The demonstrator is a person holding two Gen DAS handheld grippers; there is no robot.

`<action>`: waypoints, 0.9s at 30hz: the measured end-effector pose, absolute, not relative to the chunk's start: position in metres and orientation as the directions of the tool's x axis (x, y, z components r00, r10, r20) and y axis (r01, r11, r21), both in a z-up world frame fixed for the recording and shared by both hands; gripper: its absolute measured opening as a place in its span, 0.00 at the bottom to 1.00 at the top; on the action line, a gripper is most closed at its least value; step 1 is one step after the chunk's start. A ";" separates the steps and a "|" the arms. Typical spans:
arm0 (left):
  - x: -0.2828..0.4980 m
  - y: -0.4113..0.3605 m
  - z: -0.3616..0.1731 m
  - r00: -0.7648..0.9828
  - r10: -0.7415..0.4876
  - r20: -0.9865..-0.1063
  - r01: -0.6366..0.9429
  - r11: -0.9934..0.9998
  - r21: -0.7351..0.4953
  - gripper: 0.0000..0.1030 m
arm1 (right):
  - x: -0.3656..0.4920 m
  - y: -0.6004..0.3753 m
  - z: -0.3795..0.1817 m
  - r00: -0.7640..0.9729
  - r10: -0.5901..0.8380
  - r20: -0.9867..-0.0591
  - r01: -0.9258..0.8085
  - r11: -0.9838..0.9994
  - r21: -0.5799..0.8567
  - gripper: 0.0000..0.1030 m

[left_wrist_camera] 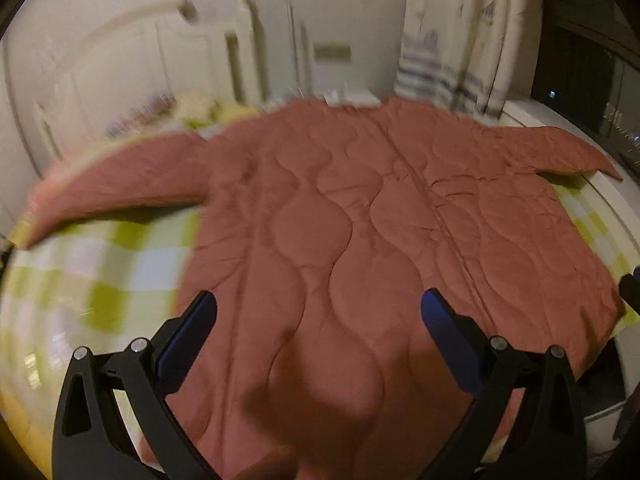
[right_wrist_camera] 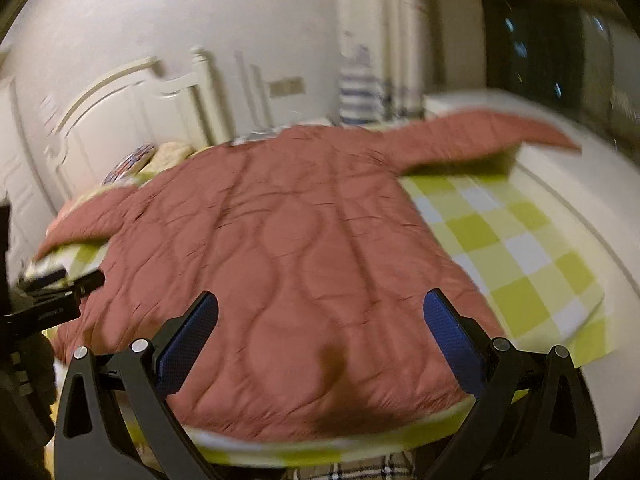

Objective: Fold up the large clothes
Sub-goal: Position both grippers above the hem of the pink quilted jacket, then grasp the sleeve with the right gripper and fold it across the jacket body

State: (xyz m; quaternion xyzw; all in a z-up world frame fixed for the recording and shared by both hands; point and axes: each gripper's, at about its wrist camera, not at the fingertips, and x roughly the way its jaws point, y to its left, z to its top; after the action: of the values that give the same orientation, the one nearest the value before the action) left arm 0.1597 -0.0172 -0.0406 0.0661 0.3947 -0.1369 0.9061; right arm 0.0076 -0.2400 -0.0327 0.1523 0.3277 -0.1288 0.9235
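A large rust-pink quilted jacket [left_wrist_camera: 344, 216] lies flat on the bed with both sleeves spread out to the sides; it also shows in the right wrist view [right_wrist_camera: 288, 248]. My left gripper [left_wrist_camera: 319, 310] is open and empty, above the jacket's near hem on its left half. My right gripper [right_wrist_camera: 321, 310] is open and empty, above the near hem on the right half. The left gripper's body [right_wrist_camera: 52, 300] shows at the left edge of the right wrist view.
The bed has a yellow-green and white checked cover [right_wrist_camera: 516, 248], also seen in the left wrist view [left_wrist_camera: 104, 264]. A white headboard [right_wrist_camera: 132, 112] and pillows [right_wrist_camera: 168, 152] are at the far left. A curtain [left_wrist_camera: 460, 32] and a dark window [left_wrist_camera: 588, 76] are at the right.
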 end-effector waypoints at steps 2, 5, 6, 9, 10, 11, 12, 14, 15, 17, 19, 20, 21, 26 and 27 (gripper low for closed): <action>0.197 -0.012 -0.054 0.610 -0.219 -0.761 0.280 0.959 -0.052 0.98 | 0.019 -0.269 -0.038 0.743 -0.132 -0.656 0.380 0.890 0.251 0.96; 0.240 -0.004 -0.073 0.589 -0.238 -0.772 0.229 0.966 -0.123 0.98 | 0.043 -0.322 -0.041 0.727 -0.164 -0.667 0.464 0.833 0.301 0.96; 0.248 -0.003 -0.078 0.587 -0.240 -0.774 0.219 0.967 -0.134 0.98 | 0.049 -0.338 -0.042 0.723 -0.179 -0.667 0.491 0.813 0.313 0.96; 0.267 0.001 -0.099 0.571 -0.231 -0.788 0.191 0.971 -0.147 0.98 | 0.077 -0.398 -0.049 0.715 -0.206 -0.668 0.560 0.741 0.371 0.96; 0.268 0.000 -0.108 0.577 -0.219 -0.787 0.188 0.973 -0.133 0.98 | 0.087 -0.418 -0.053 0.713 -0.210 -0.668 0.581 0.712 0.396 0.96; 0.265 -0.003 -0.111 0.597 -0.198 -0.777 0.195 0.976 -0.099 0.98 | 0.096 -0.432 -0.057 0.713 -0.211 -0.669 0.593 0.691 0.414 0.96; 0.266 -0.006 -0.111 0.595 -0.191 -0.781 0.202 0.976 -0.085 0.98 | 0.107 -0.450 -0.063 0.706 -0.214 -0.675 0.614 0.659 0.434 0.96; 0.267 -0.010 -0.112 0.585 -0.167 -0.793 0.205 0.977 -0.054 0.98 | 0.123 -0.478 -0.075 0.696 -0.204 -0.689 0.641 0.608 0.468 0.95; 0.266 -0.011 -0.112 0.582 -0.158 -0.798 0.207 0.977 -0.043 0.98 | 0.133 -0.491 -0.083 0.691 -0.190 -0.697 0.655 0.571 0.494 0.94; 0.268 -0.015 -0.112 0.572 -0.139 -0.809 0.210 0.977 -0.019 0.98 | 0.142 -0.506 -0.091 0.694 -0.184 -0.696 0.668 0.523 0.528 0.91; 0.270 -0.016 -0.112 0.568 -0.139 -0.811 0.212 0.977 -0.019 0.98 | 0.152 -0.517 -0.095 0.700 -0.199 -0.686 0.677 0.492 0.548 0.87; 0.270 -0.017 -0.112 0.566 -0.140 -0.812 0.214 0.977 -0.020 0.98 | 0.155 -0.520 -0.094 0.697 -0.211 -0.685 0.683 0.486 0.546 0.86; 0.271 -0.016 -0.112 0.566 -0.141 -0.812 0.216 0.976 -0.019 0.98 | 0.158 -0.523 -0.093 0.694 -0.223 -0.684 0.689 0.482 0.541 0.84; 0.268 -0.014 -0.113 0.575 -0.152 -0.804 0.217 0.976 -0.029 0.98 | 0.172 -0.525 -0.069 0.703 -0.336 -0.627 0.688 0.545 0.479 0.33; 0.268 -0.014 -0.113 0.576 -0.152 -0.803 0.216 0.976 -0.030 0.98 | 0.177 -0.519 -0.060 0.704 -0.361 -0.612 0.683 0.580 0.444 0.32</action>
State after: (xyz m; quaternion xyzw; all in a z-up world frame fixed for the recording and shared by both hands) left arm 0.2684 -0.0139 -0.1131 0.0356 0.4485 -0.1036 0.8870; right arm 0.1774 -0.5193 -0.0601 0.3425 0.2355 -0.3046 0.8570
